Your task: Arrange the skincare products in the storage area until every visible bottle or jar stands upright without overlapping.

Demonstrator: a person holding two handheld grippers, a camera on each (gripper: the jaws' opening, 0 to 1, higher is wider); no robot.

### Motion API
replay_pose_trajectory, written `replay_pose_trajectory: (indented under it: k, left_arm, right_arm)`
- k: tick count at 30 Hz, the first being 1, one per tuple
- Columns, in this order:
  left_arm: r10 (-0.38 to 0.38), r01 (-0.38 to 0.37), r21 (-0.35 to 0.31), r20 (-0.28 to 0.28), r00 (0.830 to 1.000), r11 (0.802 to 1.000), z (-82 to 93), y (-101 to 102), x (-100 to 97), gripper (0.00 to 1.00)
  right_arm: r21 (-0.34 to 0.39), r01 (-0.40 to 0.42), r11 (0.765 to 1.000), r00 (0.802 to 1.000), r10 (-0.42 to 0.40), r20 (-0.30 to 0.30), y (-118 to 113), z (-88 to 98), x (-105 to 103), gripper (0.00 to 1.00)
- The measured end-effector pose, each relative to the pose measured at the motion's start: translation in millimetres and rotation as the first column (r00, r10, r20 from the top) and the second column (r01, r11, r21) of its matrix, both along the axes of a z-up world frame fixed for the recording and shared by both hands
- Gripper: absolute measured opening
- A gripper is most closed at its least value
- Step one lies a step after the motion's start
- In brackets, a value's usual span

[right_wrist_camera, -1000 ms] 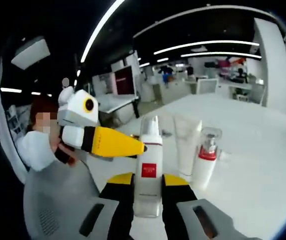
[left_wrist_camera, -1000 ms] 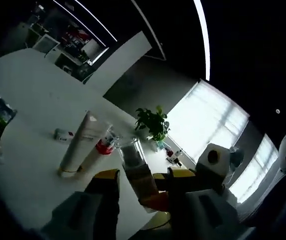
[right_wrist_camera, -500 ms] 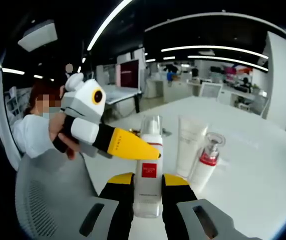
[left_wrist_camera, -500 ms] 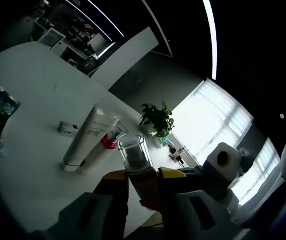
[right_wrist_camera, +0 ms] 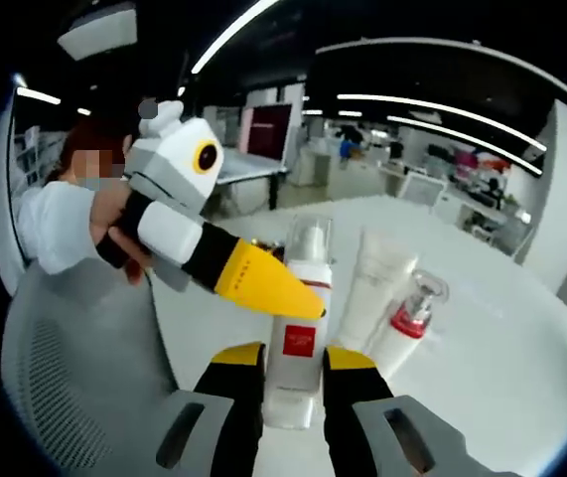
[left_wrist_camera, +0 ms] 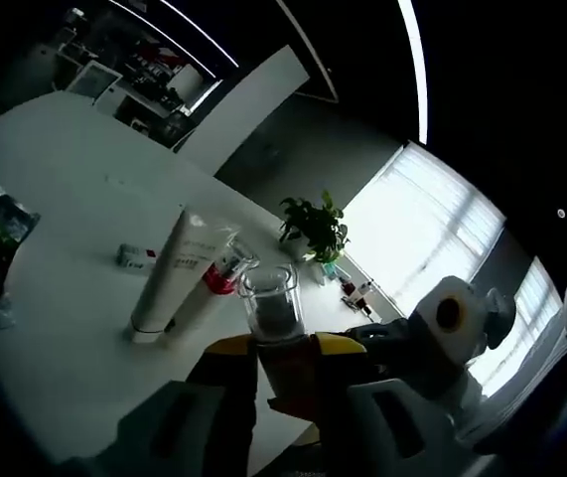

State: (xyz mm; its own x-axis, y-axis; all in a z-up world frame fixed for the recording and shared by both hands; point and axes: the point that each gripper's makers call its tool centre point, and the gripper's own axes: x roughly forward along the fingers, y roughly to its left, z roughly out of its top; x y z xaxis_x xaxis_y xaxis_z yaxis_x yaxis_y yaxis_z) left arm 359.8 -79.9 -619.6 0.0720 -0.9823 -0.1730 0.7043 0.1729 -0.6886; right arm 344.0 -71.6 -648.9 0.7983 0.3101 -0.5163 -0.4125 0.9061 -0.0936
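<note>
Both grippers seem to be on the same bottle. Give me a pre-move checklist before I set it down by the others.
1. Right gripper grip: ok, jaws closed on the white bottle with the red label.
2. Left gripper grip: ok, jaws pinch the same bottle below its clear cap.
3. Bottle upright: cannot tell, both views tilt with the hands.
4. White tube standing cap-down: ok.
5. Red-collared bottle standing: ok, close beside the tube.
6. Free spot on the white table: ok, bare surface next to the standing pair.
</note>
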Motion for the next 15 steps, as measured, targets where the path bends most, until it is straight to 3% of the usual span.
replay_pose_trajectory:
  k: [5,9,12,15]
  left_arm:
    - [-0.010,0.010,0.009,0.018,1.000,1.000,0.8,-1.4,1.1,0.16]
    - [-0.009,0.007,0.025,0.074,0.997,1.000,2.4,-3.1,5.0,0.16]
    - [-0.006,0.001,0.037,0.137,0.991,0.999,3.8,-3.2,11.0,0.16]
    - [-0.043,0.014,0.111,0.261,0.964,0.994,-5.3,-2.3,16.9,0.16]
  right_arm:
    - [0.010,-0.002,1.000,1.000,0.002,0.001,0.6,-1.1,0.7,0.15]
    - [-0.044,-0.007,0.999,0.999,0.005,-0.037,-2.5,-13.1,-2.0,0.16]
    - [-0.075,-0.011,0.997,0.998,0.007,-0.060,-5.9,-19.7,-6.1,0.16]
    - [-0.059,0.010,0.998,0.998,-0.013,-0.060,-12.0,-18.2,-7.7,0.18]
